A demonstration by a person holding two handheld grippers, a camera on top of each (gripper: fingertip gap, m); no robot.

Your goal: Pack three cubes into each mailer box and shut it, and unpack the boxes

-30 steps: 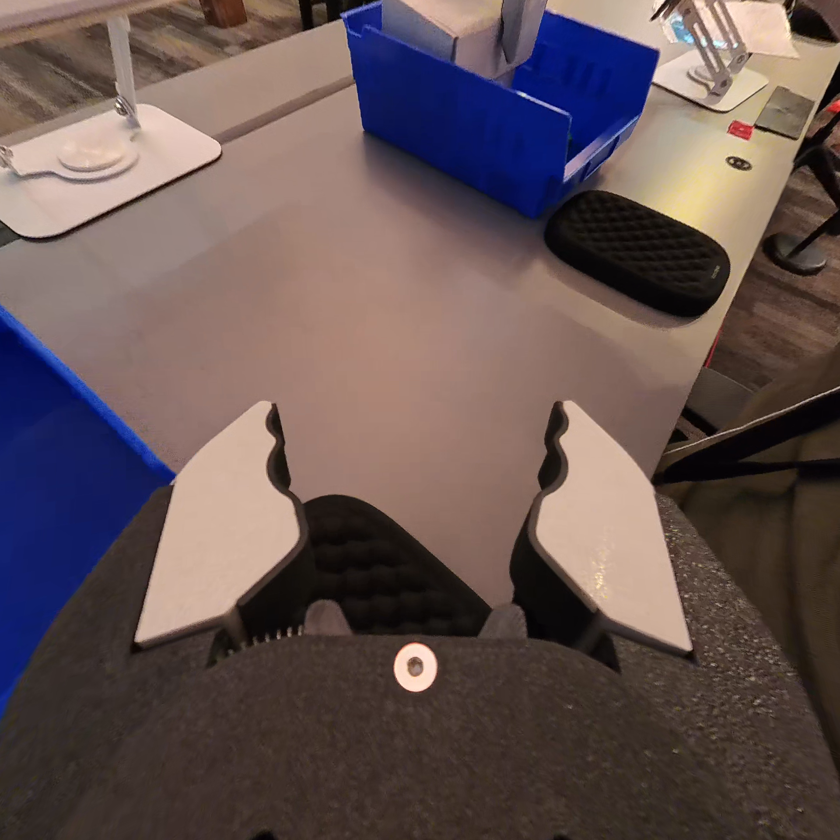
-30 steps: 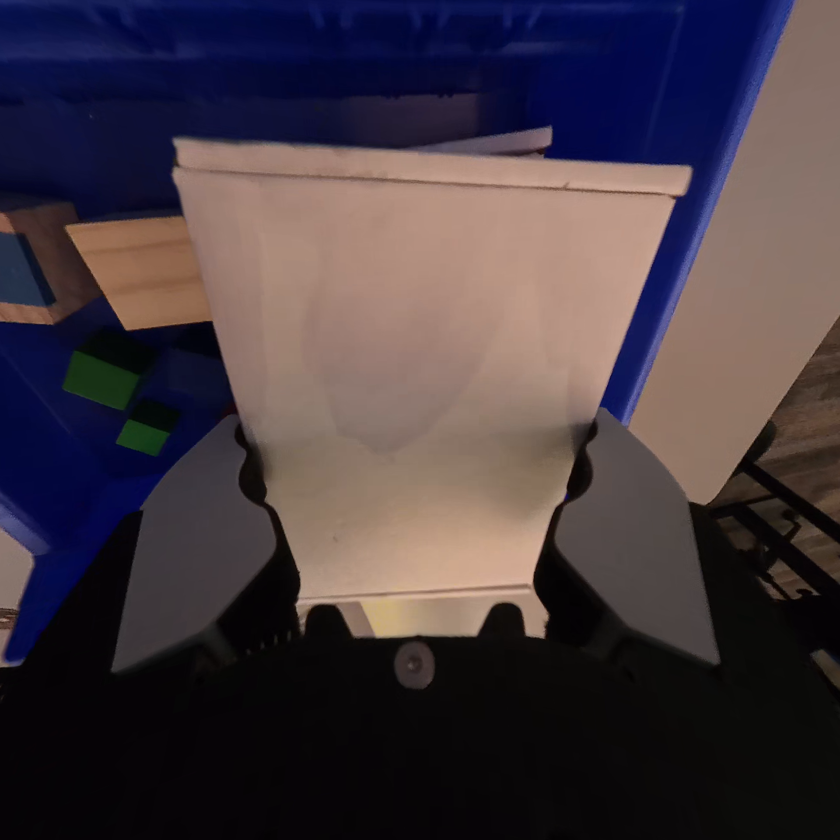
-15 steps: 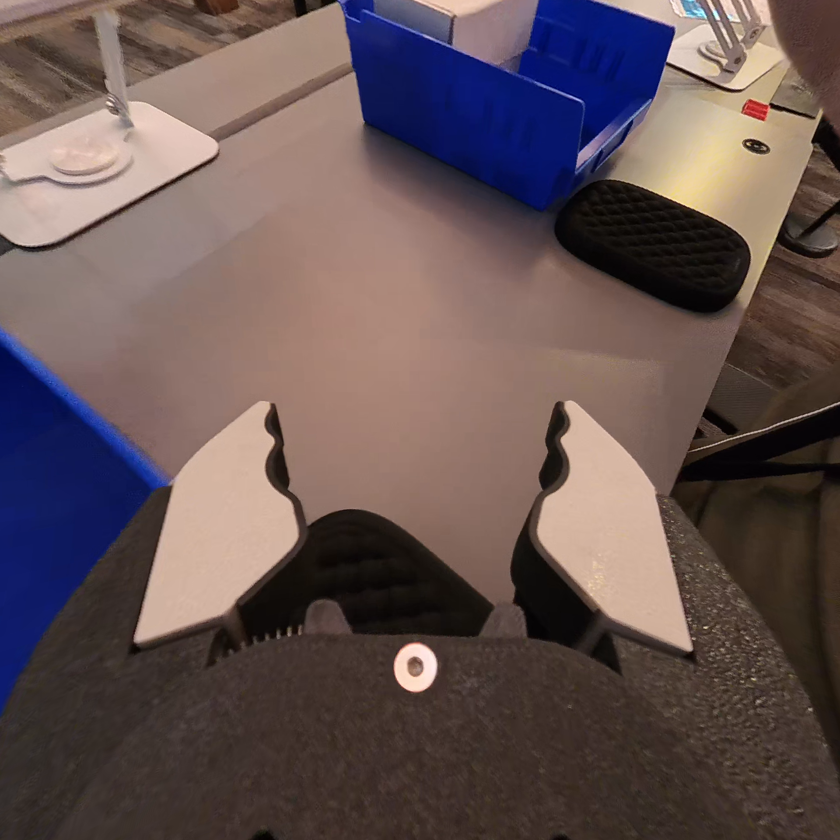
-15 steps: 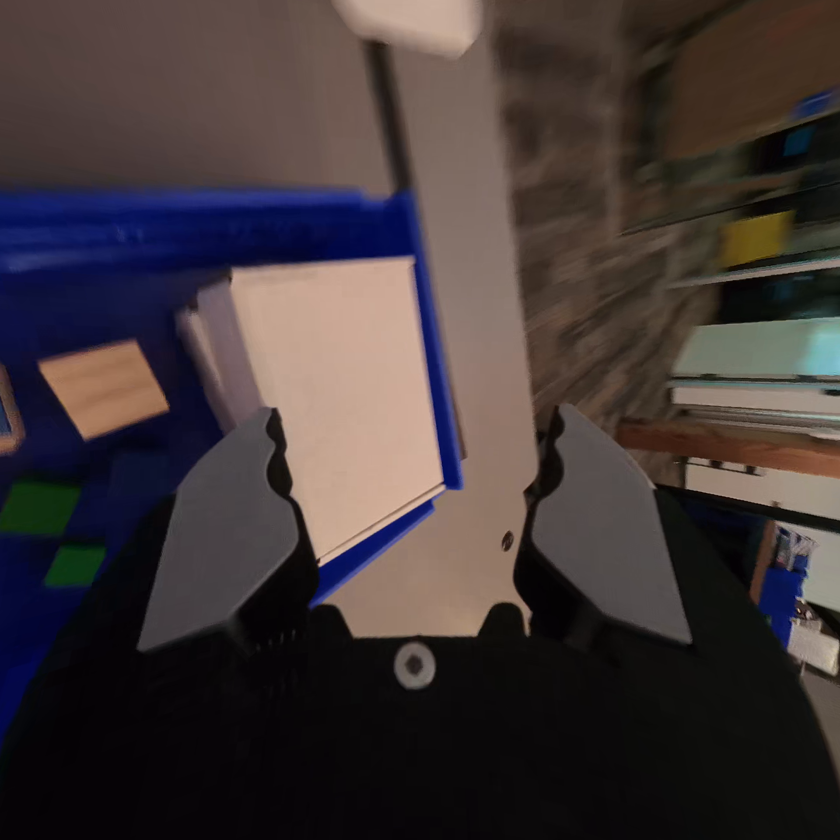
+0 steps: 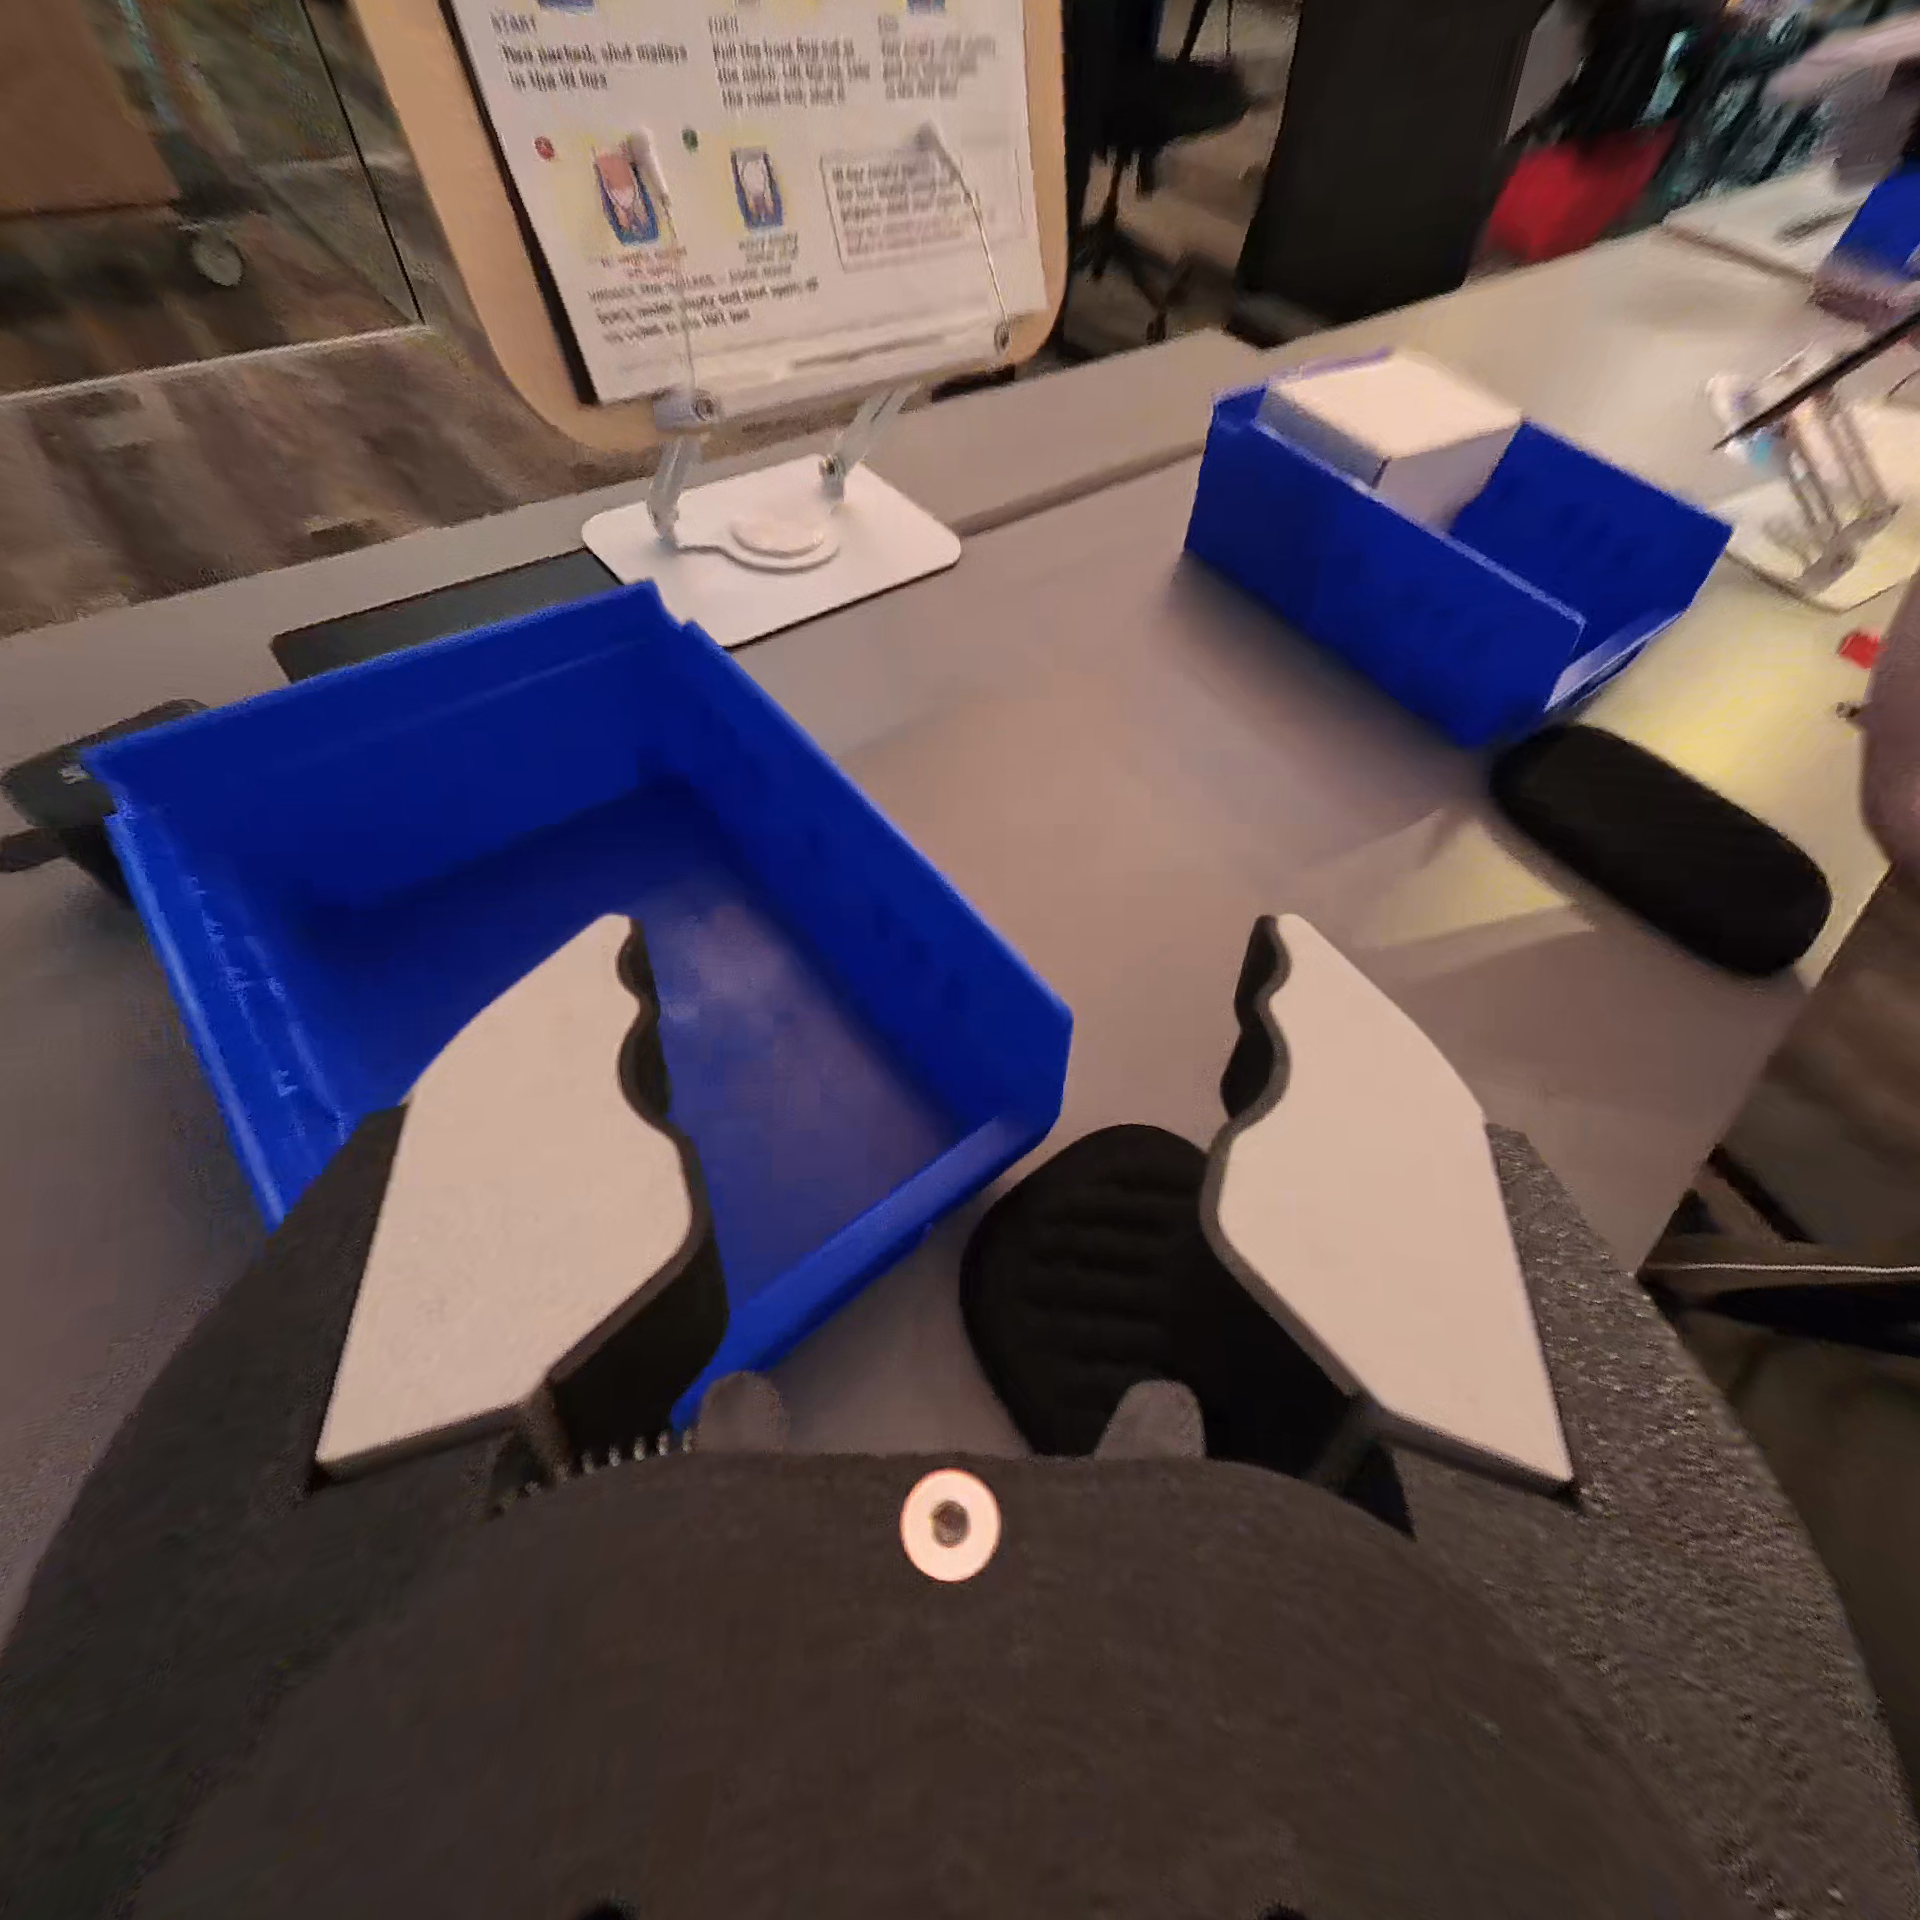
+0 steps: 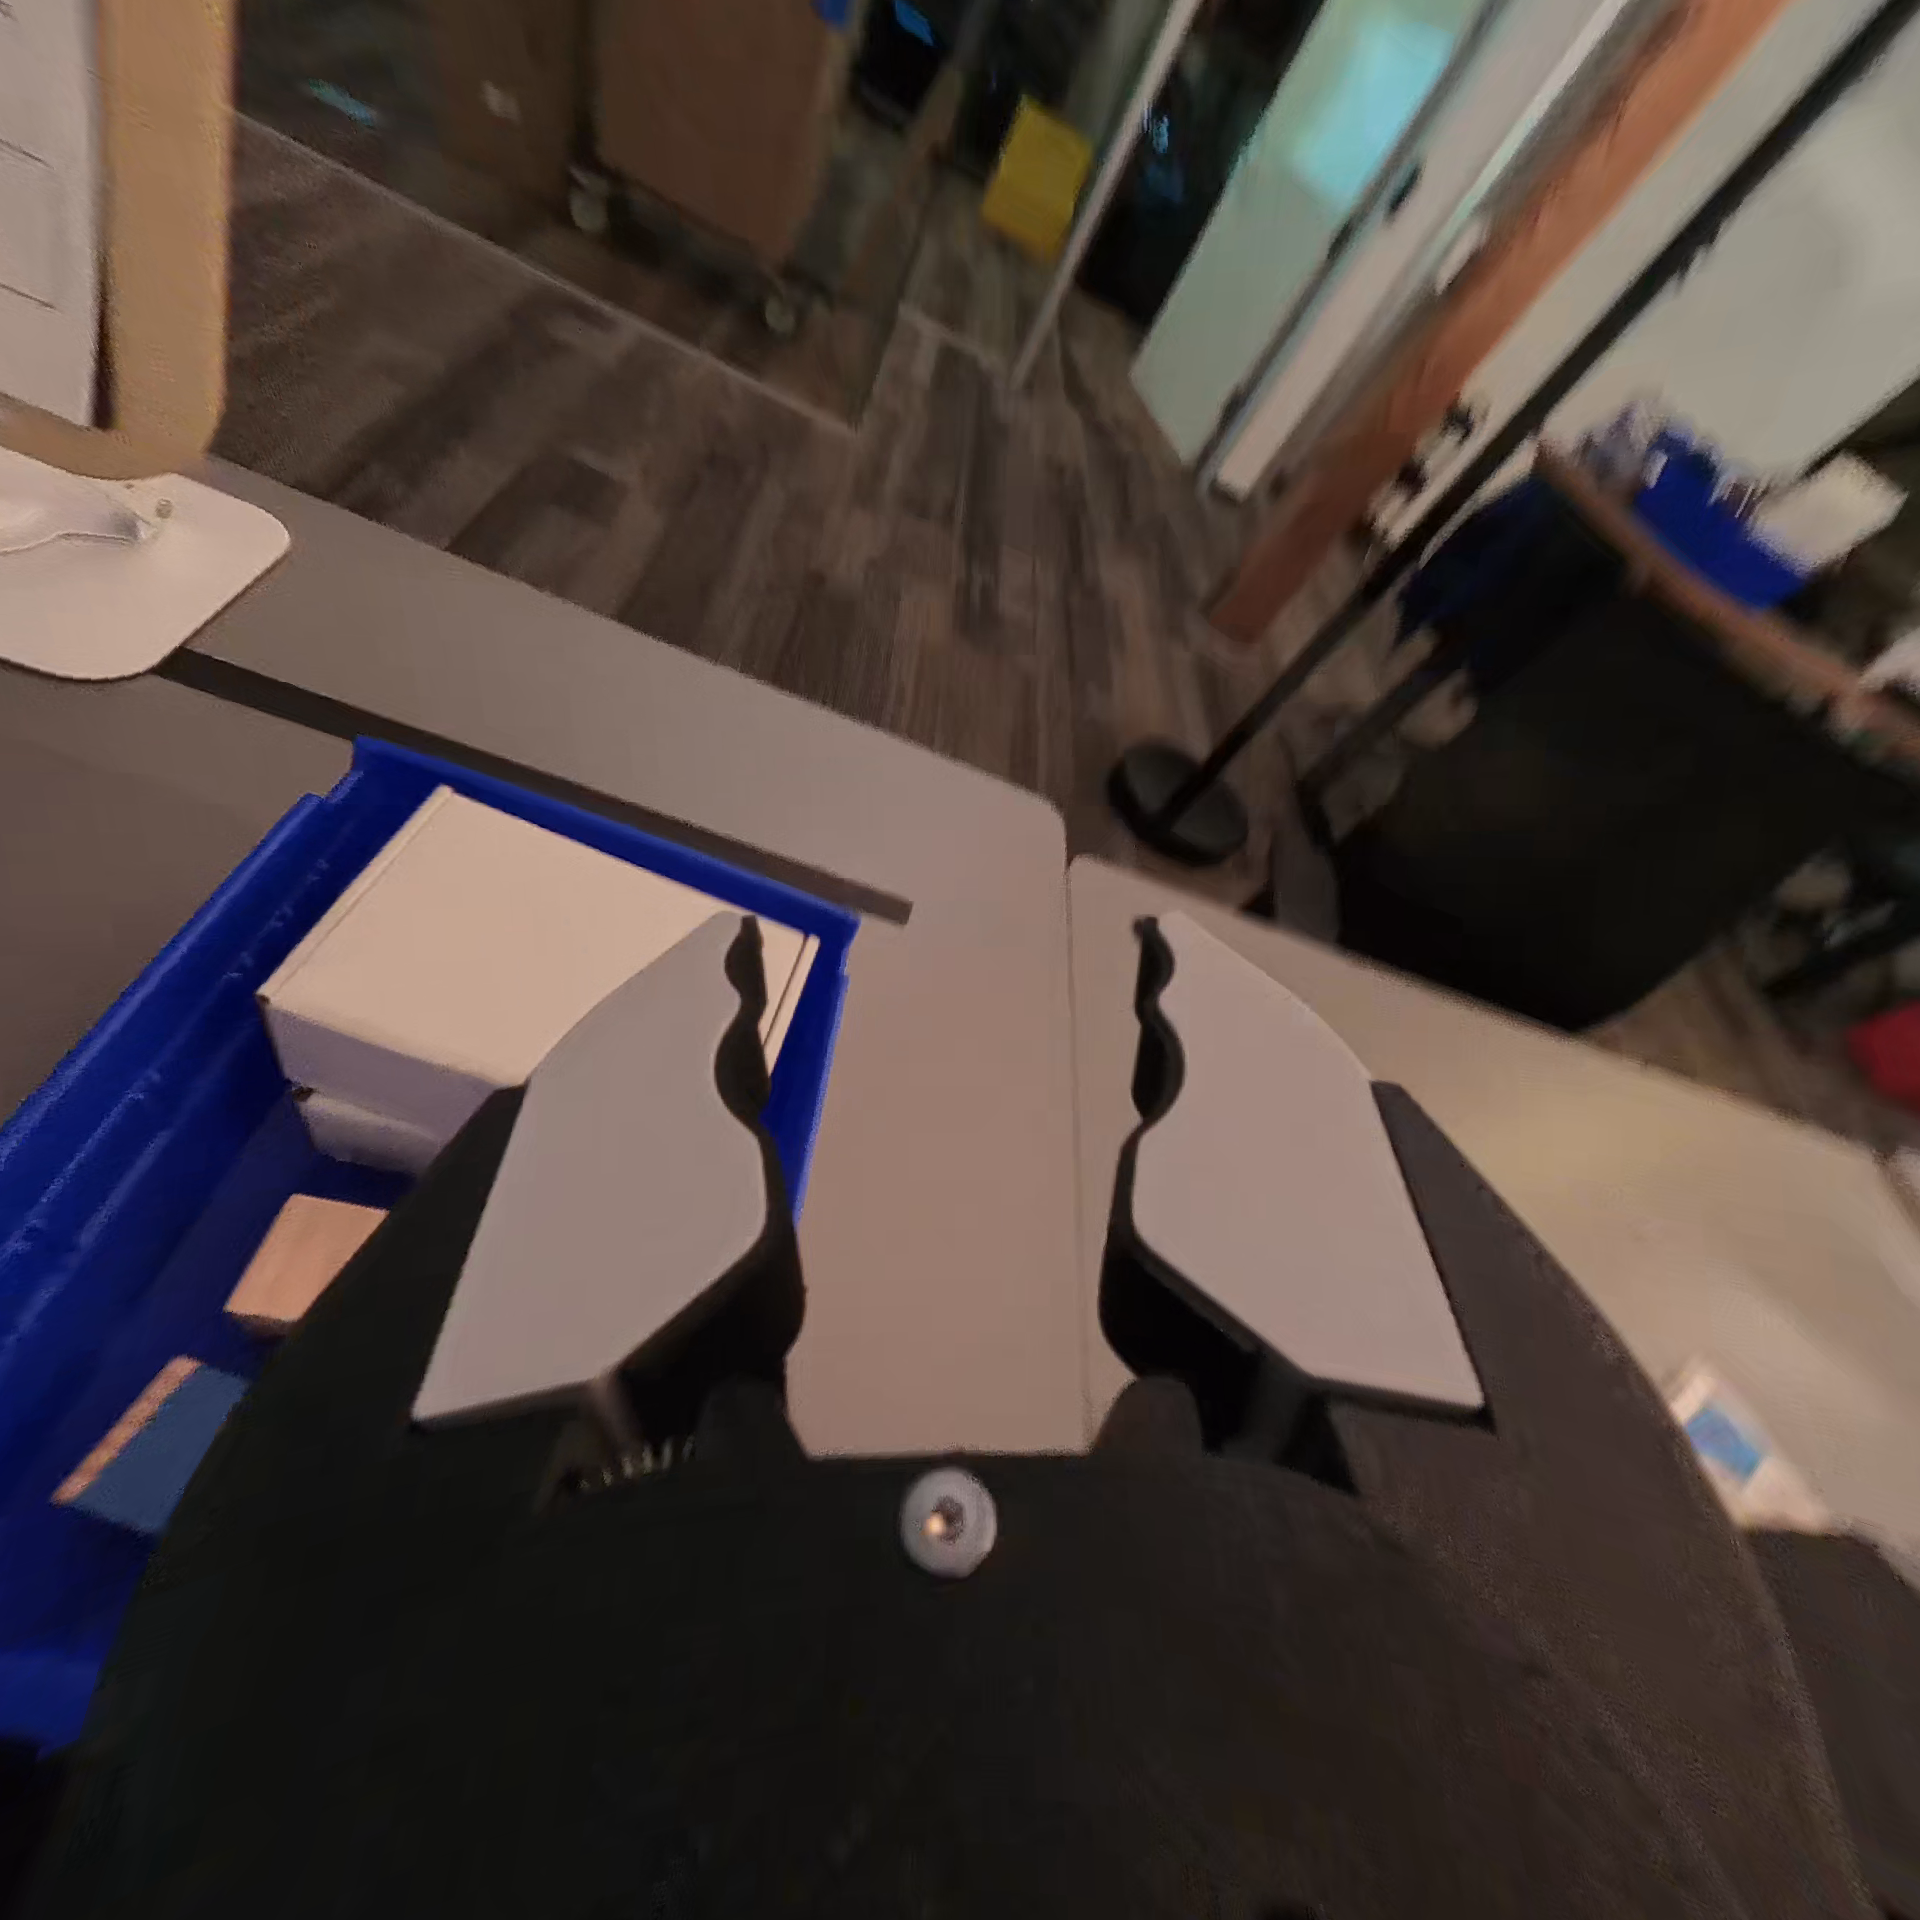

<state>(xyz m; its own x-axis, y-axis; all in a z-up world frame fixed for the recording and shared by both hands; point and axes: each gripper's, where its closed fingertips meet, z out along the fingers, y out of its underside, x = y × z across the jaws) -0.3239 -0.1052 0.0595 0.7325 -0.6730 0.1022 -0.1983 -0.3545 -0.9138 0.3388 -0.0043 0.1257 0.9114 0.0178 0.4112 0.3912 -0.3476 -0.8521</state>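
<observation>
My left gripper (image 5: 940, 951) is open and empty, hovering over the front right corner of an empty blue bin (image 5: 499, 831) on the grey table. A second blue bin (image 5: 1455, 623) at the far right holds a shut white mailer box (image 5: 1392, 426). In the right wrist view, my right gripper (image 6: 940, 935) is open and empty above the table, just right of that bin (image 6: 156, 1091). The white mailer box (image 6: 488, 945) lies in the bin's far end, with wooden cubes (image 6: 312, 1262) below it, one with a blue face (image 6: 156, 1439).
An instruction sheet on a white stand (image 5: 769, 530) is at the back of the table. Two black wrist pads (image 5: 1662, 862) (image 5: 1091, 1278) lie near the front edge. The table edge and floor with black stands (image 6: 1184, 800) lie beyond the right bin. One gripper's finger ends stand about 70 centimeters off the other's.
My right gripper let go of the white mailer box in the bin, then lifted and swung right. My left gripper swung left, bringing the empty blue bin under it.
</observation>
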